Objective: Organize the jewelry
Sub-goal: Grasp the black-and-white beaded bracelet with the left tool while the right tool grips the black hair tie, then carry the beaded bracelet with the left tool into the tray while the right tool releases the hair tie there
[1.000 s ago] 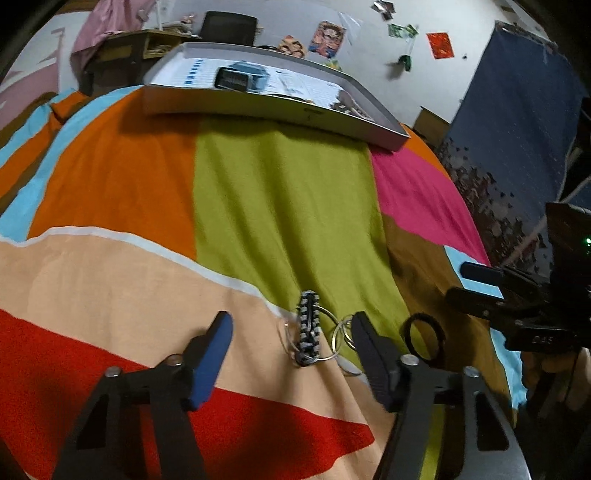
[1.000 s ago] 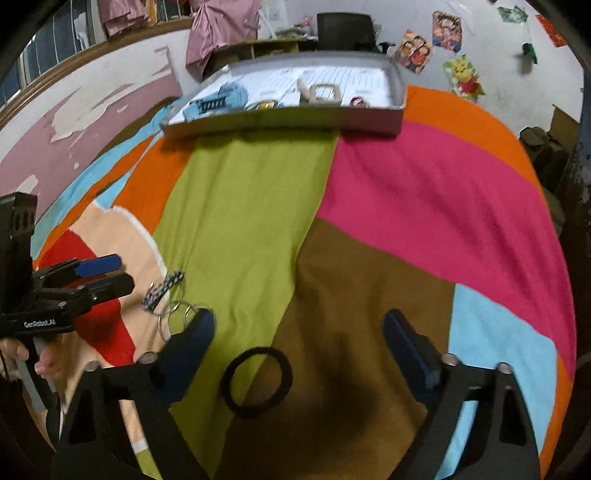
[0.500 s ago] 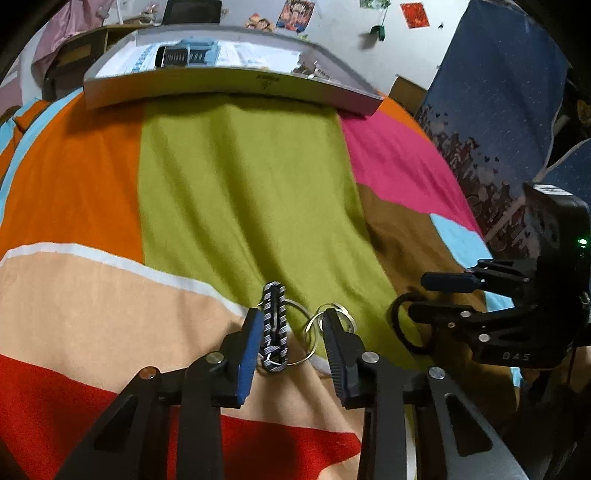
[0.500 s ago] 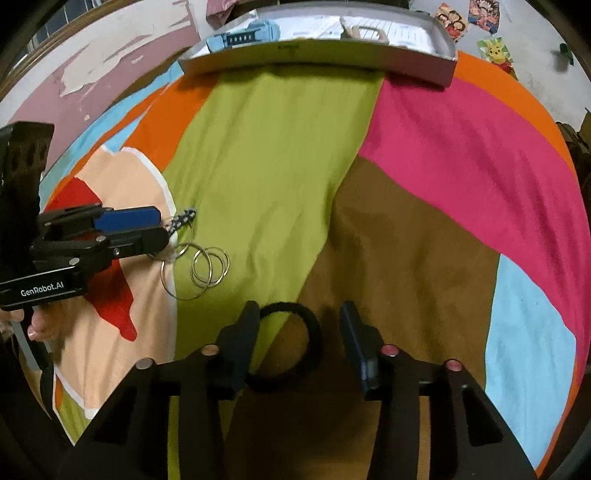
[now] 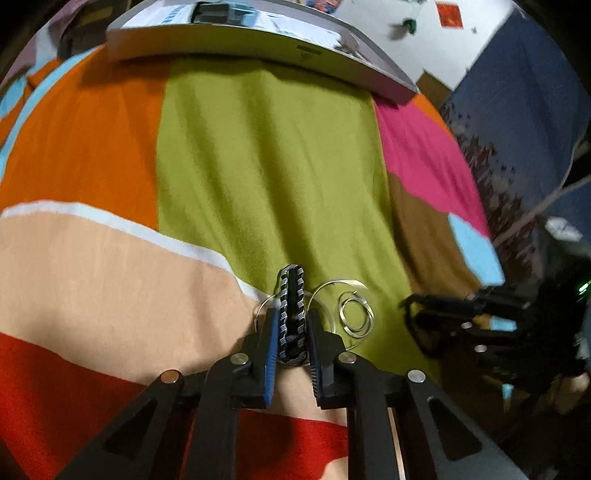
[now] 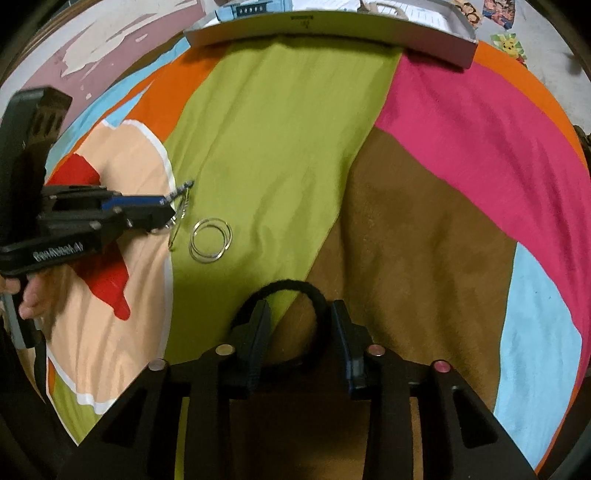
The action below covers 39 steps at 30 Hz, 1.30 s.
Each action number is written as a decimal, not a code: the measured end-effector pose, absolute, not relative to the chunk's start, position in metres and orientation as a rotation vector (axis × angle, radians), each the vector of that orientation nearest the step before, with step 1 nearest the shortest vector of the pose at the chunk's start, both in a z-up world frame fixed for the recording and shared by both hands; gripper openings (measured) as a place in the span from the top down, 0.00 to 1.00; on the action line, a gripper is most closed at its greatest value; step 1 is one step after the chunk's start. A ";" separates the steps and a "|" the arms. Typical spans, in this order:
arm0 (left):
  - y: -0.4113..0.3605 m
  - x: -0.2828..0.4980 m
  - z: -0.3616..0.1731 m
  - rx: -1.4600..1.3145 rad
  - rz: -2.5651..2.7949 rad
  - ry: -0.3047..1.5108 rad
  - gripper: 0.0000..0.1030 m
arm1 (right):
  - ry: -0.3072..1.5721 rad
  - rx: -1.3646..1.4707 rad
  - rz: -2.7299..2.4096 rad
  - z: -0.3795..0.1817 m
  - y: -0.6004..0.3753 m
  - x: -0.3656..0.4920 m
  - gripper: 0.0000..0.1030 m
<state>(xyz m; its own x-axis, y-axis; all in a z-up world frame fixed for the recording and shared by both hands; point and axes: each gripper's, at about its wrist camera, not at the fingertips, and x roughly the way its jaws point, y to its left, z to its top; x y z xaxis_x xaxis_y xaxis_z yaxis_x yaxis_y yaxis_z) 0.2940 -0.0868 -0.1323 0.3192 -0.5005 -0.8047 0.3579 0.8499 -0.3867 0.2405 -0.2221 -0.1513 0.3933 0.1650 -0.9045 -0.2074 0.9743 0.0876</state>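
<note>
We are closing the left gripper (image 5: 291,332) on the black-and-white hair clip (image 5: 292,314), whose length is lying between the jaws on the bed's patchwork bedspread (image 5: 266,166), and the pads look just about on it; we are judging it best to squeeze squarely across its middle so the thin silver hoops (image 5: 355,314) lying just beside and partly under it are not dragged along. We are also closing the right gripper (image 6: 301,332) around the black hair tie (image 6: 295,291), which is sitting between the jaws but not yet pinched, so we should be pressing into the soft cover before lifting. At the far edge of the bed a shallow grey tray (image 6: 332,31) is waiting, with posters on the white wall behind.
</note>
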 end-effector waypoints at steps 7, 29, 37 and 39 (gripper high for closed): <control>-0.069 0.292 -0.125 -0.324 -0.618 1.114 0.86 | 1.138 0.025 0.254 -0.154 -0.228 0.243 0.95; -0.097 0.287 -0.059 -0.220 -0.512 0.856 0.86 | 0.718 0.208 0.256 -0.096 -0.252 0.245 0.95; -0.117 0.354 -0.006 -0.273 -0.432 0.718 0.86 | 0.508 0.228 0.135 -0.068 -0.283 0.275 0.95; -0.126 0.375 0.000 -0.259 -0.410 0.702 0.86 | 0.469 0.239 0.104 -0.060 -0.293 0.284 0.95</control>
